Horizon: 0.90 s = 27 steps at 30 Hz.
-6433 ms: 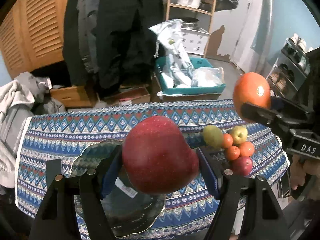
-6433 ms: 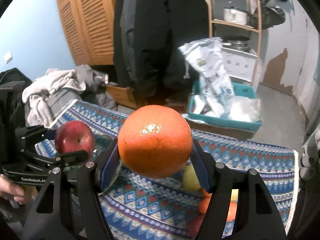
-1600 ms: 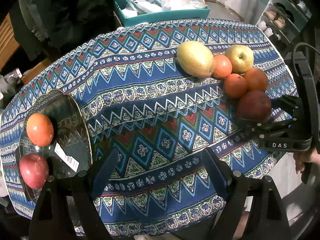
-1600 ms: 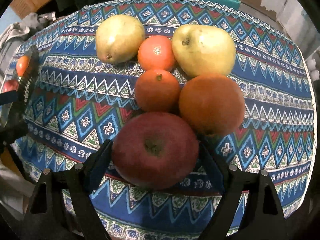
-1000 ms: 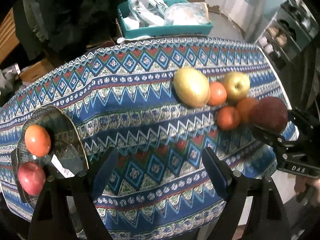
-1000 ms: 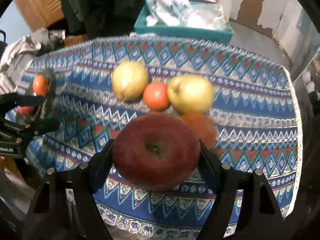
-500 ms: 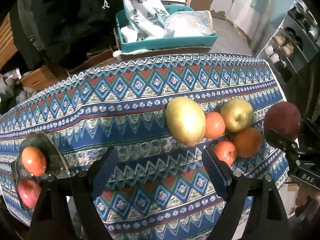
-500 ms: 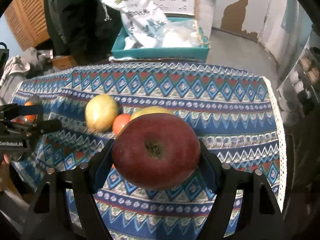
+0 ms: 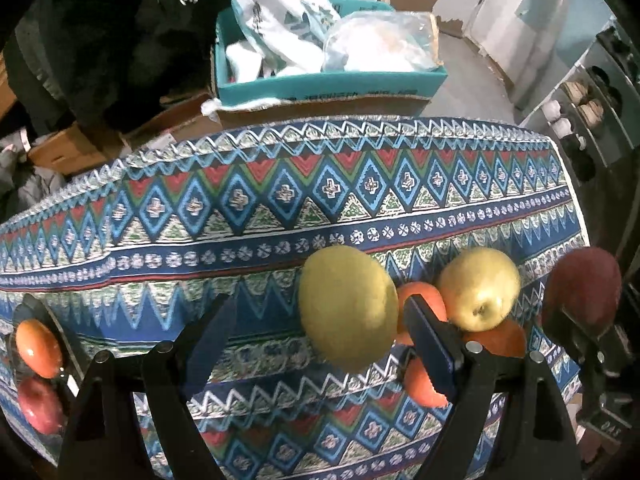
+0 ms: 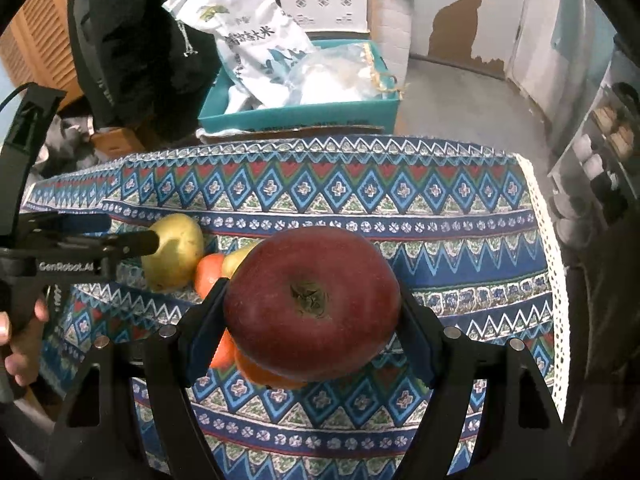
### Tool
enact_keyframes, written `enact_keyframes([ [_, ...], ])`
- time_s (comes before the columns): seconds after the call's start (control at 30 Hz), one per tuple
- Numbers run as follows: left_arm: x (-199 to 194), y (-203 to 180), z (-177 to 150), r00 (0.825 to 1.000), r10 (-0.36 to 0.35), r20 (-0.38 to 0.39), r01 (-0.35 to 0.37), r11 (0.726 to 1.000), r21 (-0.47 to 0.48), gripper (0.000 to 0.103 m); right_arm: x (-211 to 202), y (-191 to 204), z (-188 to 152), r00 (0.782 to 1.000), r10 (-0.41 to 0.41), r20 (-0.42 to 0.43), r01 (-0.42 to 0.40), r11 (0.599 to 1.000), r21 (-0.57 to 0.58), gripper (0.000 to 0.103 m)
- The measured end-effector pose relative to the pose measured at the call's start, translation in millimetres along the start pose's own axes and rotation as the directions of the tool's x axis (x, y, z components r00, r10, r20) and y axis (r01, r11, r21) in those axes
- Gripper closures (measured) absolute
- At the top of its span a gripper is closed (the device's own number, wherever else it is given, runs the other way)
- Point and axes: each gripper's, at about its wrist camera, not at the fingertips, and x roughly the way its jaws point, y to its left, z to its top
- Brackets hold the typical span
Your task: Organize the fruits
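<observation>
The right gripper's (image 10: pixel 312 320) fingers (image 10: pixel 204 328) clamped a dark red apple (image 10: pixel 312 304), the left gripper's (image 9: pixel 320 344) stood apart around a yellow-green pear (image 9: pixel 347 307); two fruits sat on the dark glass plate (image 9: pixel 24 312), several awaited.

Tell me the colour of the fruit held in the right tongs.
Dark red apple, clearest in the right wrist view.

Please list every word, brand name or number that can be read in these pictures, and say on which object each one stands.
"GenRobot.AI": on the side of the left gripper, white letters, in the right wrist view.
Chinese characters on the white sack in the teal box: they appear to end in "大米"; the rest is too blurred to read.
White letters on the right gripper, at the edge of the left wrist view: too blurred to read.
</observation>
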Motion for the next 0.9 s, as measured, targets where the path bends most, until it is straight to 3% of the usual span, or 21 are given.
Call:
enact_keyframes([
  [0.47, 44.6, 3.1, 5.2, 0.993, -0.082, -0.085, 0.075, 0.994, -0.076, 0.016, 6.9, -14.8, -3.3, 1.0, 0.0, -0.01, 0.001, 1.0, 0.027, 0.026],
  [0.53, 43.5, 3.9, 5.2, 0.992, -0.095, -0.081, 0.089, 0.993, -0.074, 0.019, 7.7, -14.8, -4.1, 1.0, 0.002, -0.012, -0.002, 1.0, 0.026, 0.026],
  [0.6, 43.0, 3.6, 5.6, 0.987, -0.137, -0.081, 0.13, 0.988, -0.081, 0.035, 8.4, -14.3, -5.2, 1.0, 0.003, -0.016, -0.003, 1.0, 0.025, 0.026],
  [0.8, 41.4, 2.6, 5.2, 0.982, -0.169, -0.079, 0.165, 0.985, -0.05, 0.037, 10.1, -9.5, -6.2, 1.0, 0.006, -0.019, -0.006, 1.0, 0.013, 0.026],
  [0.9, 35.8, 3.3, 1.0, 0.989, -0.135, -0.061, 0.135, 0.991, -0.017, 0.037, 10.0, -7.2, -6.3, 1.0, 0.005, -0.016, -0.005, 1.0, 0.006, 0.026],
])
